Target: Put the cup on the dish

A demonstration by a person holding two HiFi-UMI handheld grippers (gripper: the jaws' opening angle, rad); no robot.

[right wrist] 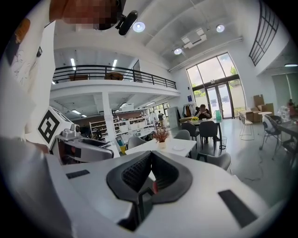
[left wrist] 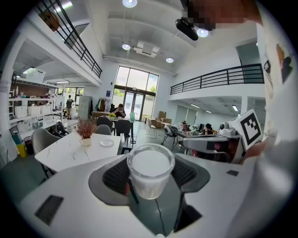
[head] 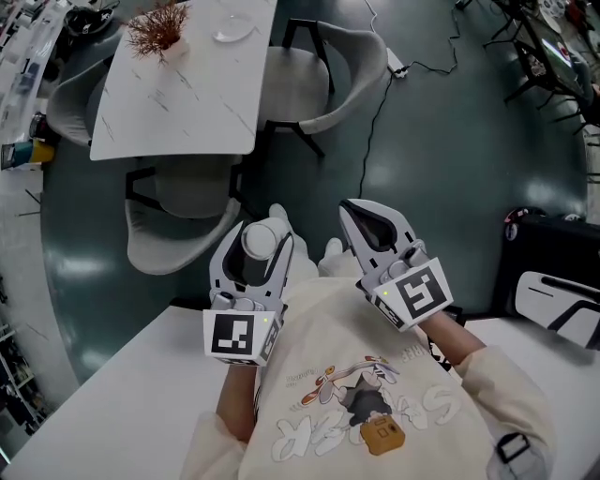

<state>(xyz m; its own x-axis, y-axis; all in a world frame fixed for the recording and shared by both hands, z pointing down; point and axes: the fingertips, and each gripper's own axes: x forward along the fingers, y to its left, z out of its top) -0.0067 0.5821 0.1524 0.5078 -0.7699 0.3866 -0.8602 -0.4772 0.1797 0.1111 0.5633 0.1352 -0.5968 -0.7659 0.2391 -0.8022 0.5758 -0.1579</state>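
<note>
Cup point(left wrist: 150, 179) clamped between left gripper point(left wrist: 150, 160) jaws; right gripper point(right wrist: 150, 157) jaws together

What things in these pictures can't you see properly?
Cup, head view: only its white top shows; the left gripper covers its sides.
Cup's inside, left gripper view: cloudy white, so I cannot tell if it is full.
Dish, head view: far off and too small to tell if anything is on it.
Near table, head view: cut off by the bottom edge and hidden by the person's shirt.
</note>
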